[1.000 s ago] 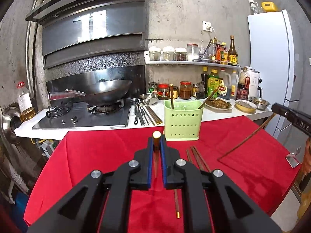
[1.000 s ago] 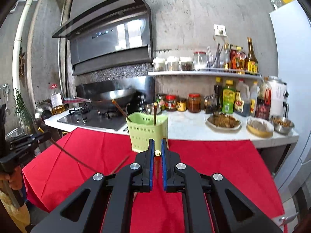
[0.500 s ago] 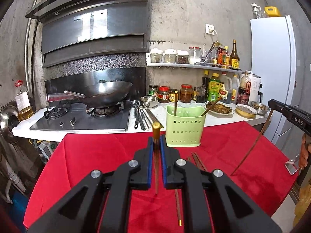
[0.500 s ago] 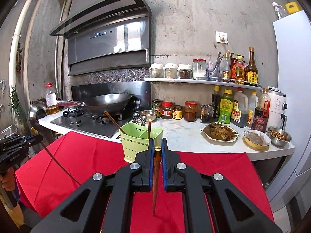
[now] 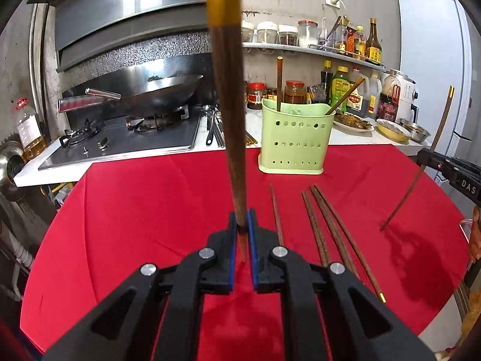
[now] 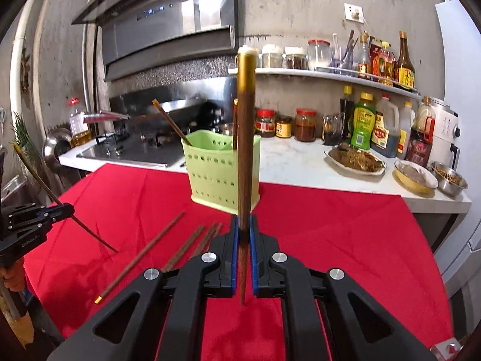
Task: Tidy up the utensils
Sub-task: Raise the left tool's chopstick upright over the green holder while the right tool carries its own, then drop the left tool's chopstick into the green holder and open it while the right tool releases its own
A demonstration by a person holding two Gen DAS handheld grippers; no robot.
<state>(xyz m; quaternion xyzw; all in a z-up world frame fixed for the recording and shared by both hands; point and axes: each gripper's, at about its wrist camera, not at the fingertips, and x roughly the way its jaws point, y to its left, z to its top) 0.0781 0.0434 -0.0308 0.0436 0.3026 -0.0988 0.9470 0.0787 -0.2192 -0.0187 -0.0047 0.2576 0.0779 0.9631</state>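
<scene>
Pale green perforated plastic utensil holder [image 5: 296, 140] upright on red tablecloth [image 5: 150, 210], two brown wooden chopsticks inside. Left gripper [image 5: 242, 225] clamped on dark wooden gold-capped chopstick [image 5: 230, 105]; right gripper [image 6: 243, 228] likewise on another chopstick [image 6: 246, 138]. Four loose chopsticks [image 5: 324, 222] flat on cloth before holder.

We see a pale green holder [image 5: 296, 141] dotted with holes, a plain red tablecloth [image 5: 150, 204], brown gold-tipped chopsticks [image 5: 330, 225].

Home kitchen: wok [image 5: 156, 96] on gas hob [image 5: 120, 138], range hood [image 5: 126, 15] above hob, sauce bottles [image 6: 381, 126] and fridge [image 5: 433, 69] right of hob.
</scene>
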